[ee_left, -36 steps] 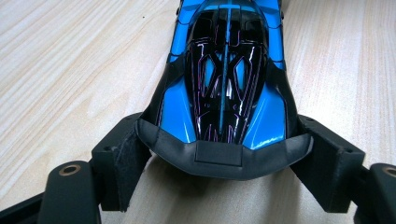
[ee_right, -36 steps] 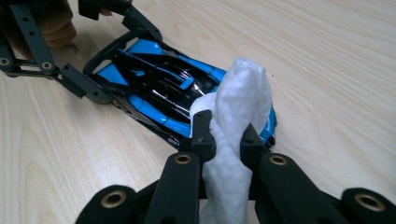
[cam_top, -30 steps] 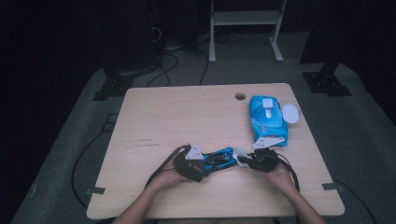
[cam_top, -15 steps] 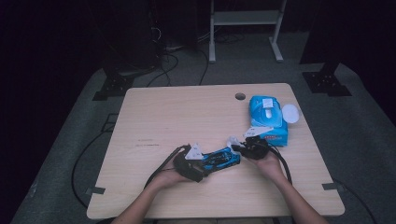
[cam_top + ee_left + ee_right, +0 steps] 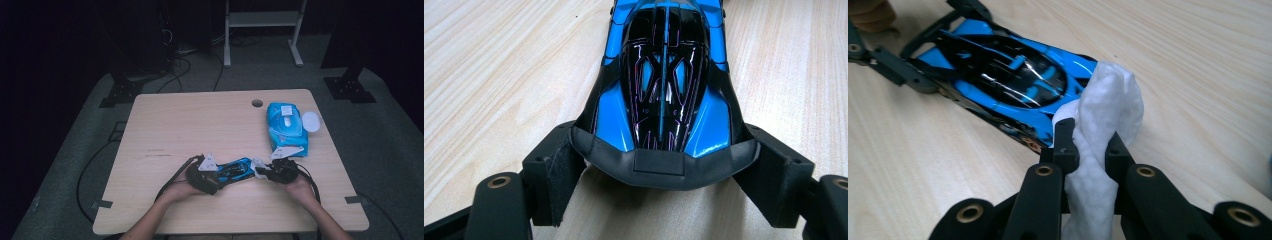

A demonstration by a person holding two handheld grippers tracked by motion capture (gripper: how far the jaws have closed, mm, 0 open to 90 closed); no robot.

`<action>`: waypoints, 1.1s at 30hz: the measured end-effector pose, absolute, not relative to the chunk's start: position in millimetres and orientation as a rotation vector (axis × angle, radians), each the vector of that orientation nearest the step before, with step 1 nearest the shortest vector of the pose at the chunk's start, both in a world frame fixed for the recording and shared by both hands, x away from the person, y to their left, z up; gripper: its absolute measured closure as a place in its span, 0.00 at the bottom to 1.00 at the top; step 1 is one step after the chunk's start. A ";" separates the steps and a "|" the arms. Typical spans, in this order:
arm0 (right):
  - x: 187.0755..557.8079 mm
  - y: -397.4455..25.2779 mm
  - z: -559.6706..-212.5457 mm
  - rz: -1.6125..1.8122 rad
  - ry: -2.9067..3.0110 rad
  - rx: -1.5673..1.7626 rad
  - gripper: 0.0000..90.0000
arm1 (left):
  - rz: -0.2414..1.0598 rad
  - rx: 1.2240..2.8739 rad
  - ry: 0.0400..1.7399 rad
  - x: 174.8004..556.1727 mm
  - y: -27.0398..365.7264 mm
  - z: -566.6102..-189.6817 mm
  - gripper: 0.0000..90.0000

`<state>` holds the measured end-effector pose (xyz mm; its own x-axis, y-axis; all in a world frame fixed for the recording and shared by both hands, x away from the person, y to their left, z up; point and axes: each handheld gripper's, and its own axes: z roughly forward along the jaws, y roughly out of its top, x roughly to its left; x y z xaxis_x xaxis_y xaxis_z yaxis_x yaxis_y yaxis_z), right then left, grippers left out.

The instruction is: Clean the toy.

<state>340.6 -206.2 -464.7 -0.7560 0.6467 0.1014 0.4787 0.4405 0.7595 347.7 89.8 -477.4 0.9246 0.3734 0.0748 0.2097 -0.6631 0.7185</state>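
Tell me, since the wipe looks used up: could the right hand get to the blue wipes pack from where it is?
Probably yes. The wipes pack lies just beyond the right tool, with bare table between, though that tool is shut on a white wipe.

The toy car lies on the table, the wipes pack behind-right of it.
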 end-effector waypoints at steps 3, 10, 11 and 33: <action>339.9 -202.4 -461.9 1.236 2.486 0.977 0.91 | 0.279 2.315 0.413 347.6 89.7 -477.3 0.26; 351.5 -197.3 -460.4 1.247 2.473 0.982 0.91 | 0.276 2.314 0.412 347.9 89.5 -477.5 0.26; 351.5 -197.3 -460.4 1.247 2.473 0.982 0.91 | 0.277 2.313 0.412 347.8 89.4 -477.5 0.26; 357.9 -102.3 -452.8 1.355 2.587 0.762 0.91 | 0.272 2.315 0.406 348.2 89.1 -477.4 0.26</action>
<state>357.9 -102.3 -452.8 -0.8655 0.4862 0.1205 0.3759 0.4715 0.7977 348.2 89.1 -477.4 0.9269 0.3681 0.0729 0.2068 -0.6633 0.7192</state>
